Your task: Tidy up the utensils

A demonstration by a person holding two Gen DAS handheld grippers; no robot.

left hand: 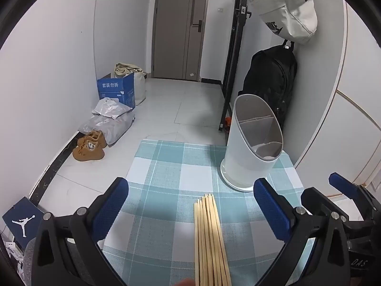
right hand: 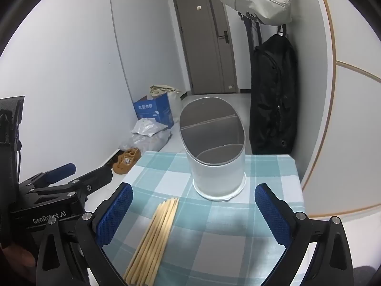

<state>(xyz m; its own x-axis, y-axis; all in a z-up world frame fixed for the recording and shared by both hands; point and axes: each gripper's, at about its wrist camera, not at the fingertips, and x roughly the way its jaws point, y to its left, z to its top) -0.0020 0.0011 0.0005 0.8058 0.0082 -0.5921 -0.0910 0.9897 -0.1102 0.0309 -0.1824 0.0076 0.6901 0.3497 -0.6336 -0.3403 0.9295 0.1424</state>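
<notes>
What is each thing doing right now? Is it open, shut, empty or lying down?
chopsticks: lying flat in a bundle on the checked tablecloth, not held
utensil holder: upright, compartments look empty
left gripper: open, holding nothing
right gripper: open, holding nothing
door: shut
black backpack: hanging by the wall

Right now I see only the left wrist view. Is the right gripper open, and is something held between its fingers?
Observer: The right gripper is open and holds nothing. The chopsticks lie loose on the cloth below it.
Operator: Is the front compartment of the holder empty?
Observer: The right wrist view looks deeper into the holder. Nothing shows in the front compartment, as far as that view reaches.
</notes>
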